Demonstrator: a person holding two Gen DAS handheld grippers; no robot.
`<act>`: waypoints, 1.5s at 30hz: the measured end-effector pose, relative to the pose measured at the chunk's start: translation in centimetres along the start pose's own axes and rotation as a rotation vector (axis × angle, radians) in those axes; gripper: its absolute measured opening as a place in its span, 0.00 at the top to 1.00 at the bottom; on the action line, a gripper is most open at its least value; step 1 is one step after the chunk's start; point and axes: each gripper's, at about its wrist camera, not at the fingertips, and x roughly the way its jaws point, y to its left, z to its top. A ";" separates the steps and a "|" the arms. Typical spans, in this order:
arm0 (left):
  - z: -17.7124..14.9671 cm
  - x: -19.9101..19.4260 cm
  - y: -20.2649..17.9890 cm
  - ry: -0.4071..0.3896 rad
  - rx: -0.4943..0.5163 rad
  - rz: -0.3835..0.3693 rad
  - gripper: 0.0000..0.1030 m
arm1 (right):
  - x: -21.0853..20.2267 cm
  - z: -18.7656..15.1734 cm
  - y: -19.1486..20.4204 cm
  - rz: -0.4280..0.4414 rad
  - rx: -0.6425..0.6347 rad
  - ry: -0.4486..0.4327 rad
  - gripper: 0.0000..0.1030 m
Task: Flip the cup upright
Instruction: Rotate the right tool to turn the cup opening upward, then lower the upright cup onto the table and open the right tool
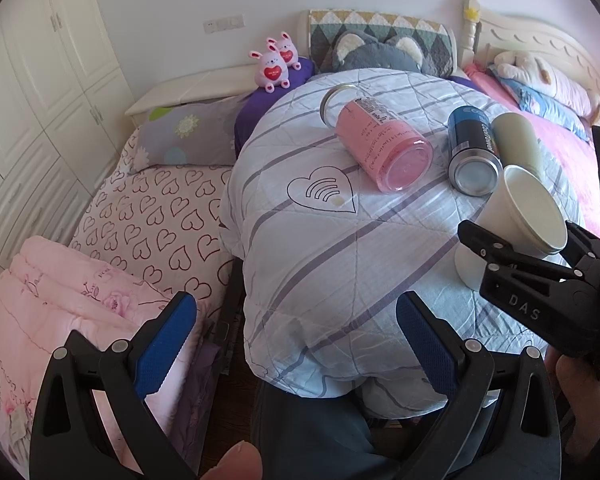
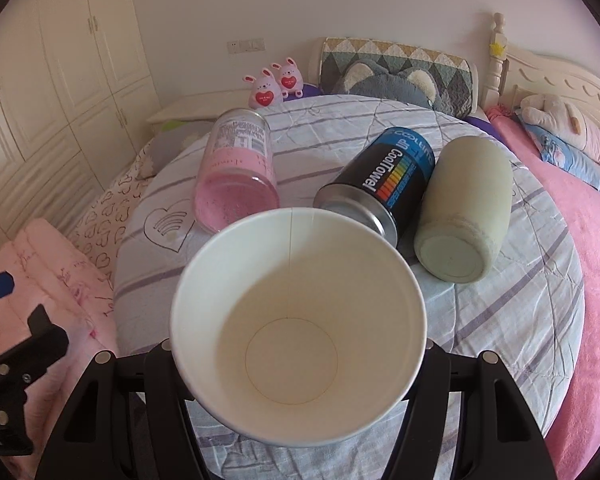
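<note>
A white paper cup (image 2: pixel 296 320) fills the middle of the right wrist view, its open mouth facing the camera, tilted. My right gripper (image 1: pixel 516 240) is shut on the cup (image 1: pixel 516 216) around its lower body, holding it at the right side of the round quilted table (image 1: pixel 320 240). My left gripper (image 1: pixel 296 340) is open and empty, its blue pads (image 1: pixel 164 344) wide apart over the table's near edge, to the left of the cup.
On the table (image 2: pixel 520 320) lie a pink jar (image 2: pixel 236 176), a blue-black CoolTowel can (image 2: pixel 384 176) and a pale green cylinder (image 2: pixel 464 208), all on their sides behind the cup. Beds with pillows, plush toys (image 1: pixel 276 64) and a folded pink quilt (image 1: pixel 52 312) surround the table.
</note>
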 end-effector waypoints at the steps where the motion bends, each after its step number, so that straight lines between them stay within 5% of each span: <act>1: 0.1 0.0 0.0 0.001 -0.001 -0.001 0.02 | 0.0 0.0 0.1 -0.002 -0.009 0.001 0.36; 5: -0.2 -0.1 -0.1 0.000 0.004 -0.003 0.02 | 0.0 -0.3 0.4 -0.010 -0.030 0.003 0.35; 8: -0.3 -0.3 -0.3 0.001 0.007 -0.001 0.02 | -0.2 -0.4 0.5 -0.005 -0.026 -0.008 0.20; 24: -0.2 -2.8 -0.7 -0.045 0.007 -0.004 0.02 | -3.9 -0.4 0.2 0.005 -0.014 -0.088 0.20; 45: -0.6 -6.8 -4.4 -0.165 0.036 -0.067 0.02 | -14.1 -4.0 -1.9 -0.097 0.080 -0.339 0.20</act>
